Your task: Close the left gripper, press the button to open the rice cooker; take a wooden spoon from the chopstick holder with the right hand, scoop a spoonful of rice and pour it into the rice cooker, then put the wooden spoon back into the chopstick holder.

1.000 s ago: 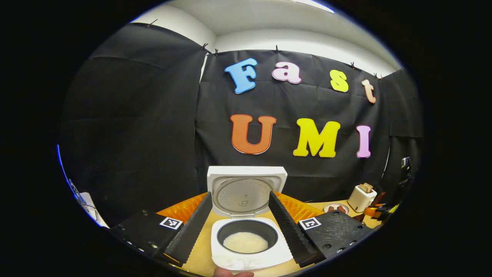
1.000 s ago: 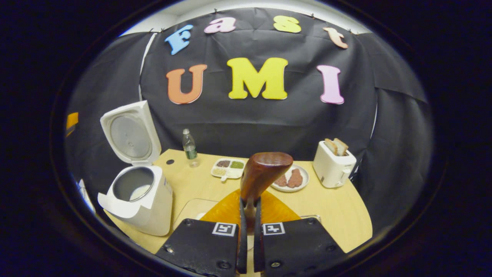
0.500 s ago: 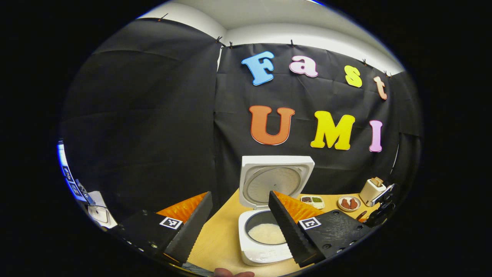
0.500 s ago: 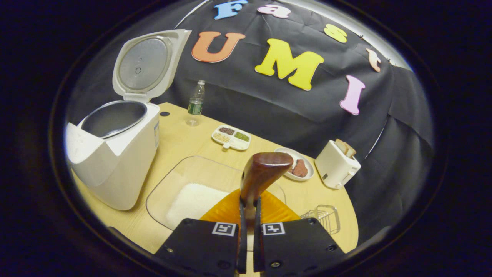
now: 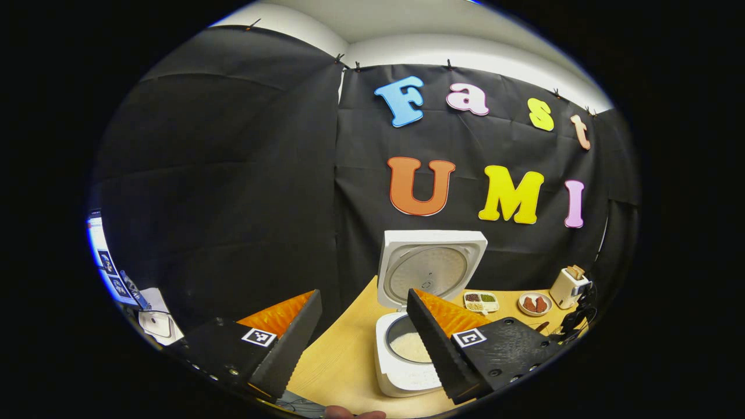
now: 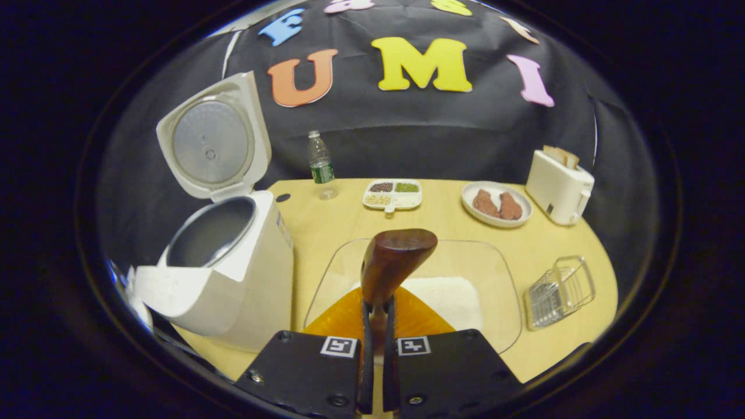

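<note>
Already open, the rice cooker (image 6: 221, 273) stands at the table's (image 6: 349, 215) left edge with its lid (image 6: 212, 142) tipped back, and rice lies in its pot in the left gripper view, so at least one spoonful may well have gone in; the step in hand looks like either another scoop or the return of the spoon. The right gripper (image 6: 376, 326) pinches the wooden spoon (image 6: 396, 262) by its handle, fingers pressed together on it, the bowl held above the glass dish (image 6: 495, 279) of rice (image 6: 448, 297) near the front edge. The left gripper (image 5: 364, 337) hangs spread and empty, off the table's left side. The wire holder (image 6: 559, 291) lies tipped on its side by the right edge, so putting the spoon back calls for sliding it into the mouth rather than dropping it. Whether the spoon's bowl carries any rice cannot be made out, and its handle is hidden between the fingers
</note>
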